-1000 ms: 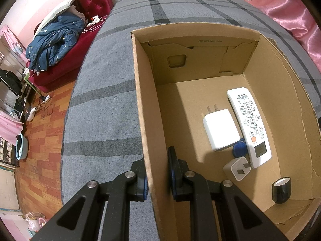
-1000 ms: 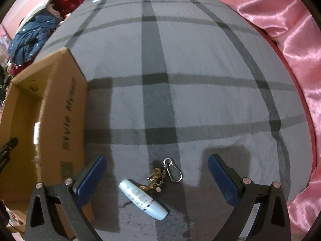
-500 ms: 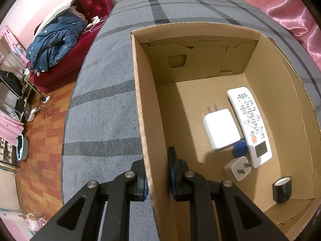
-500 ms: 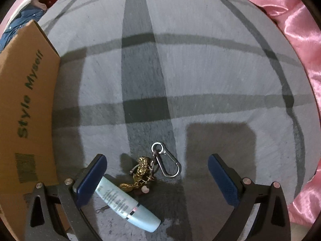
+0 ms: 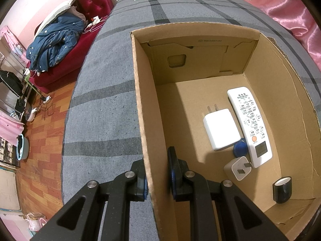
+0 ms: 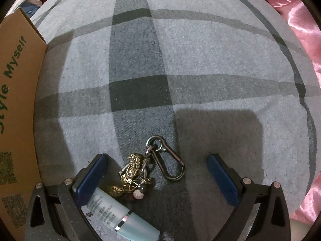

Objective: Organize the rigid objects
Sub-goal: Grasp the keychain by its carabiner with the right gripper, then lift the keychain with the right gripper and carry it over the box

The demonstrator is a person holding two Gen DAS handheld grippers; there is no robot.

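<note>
Left gripper [image 5: 157, 172] pinches the cardboard box [image 5: 140, 100] wall; right gripper [image 6: 156, 178] gapes wide.
Beside the box, a pale tube [image 6: 118, 217] lies between its fingers, long axis diagonal, cap pointing lower right, keychain [image 6: 144, 168] just beyond.

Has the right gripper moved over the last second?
Yes. The right gripper has come down and forward: the keychain now lies between its open fingers, and the plaid cloth looms larger.

cardboard box [image 6: 14, 92] outer wall: "style myself" in green; qr codes below
</note>
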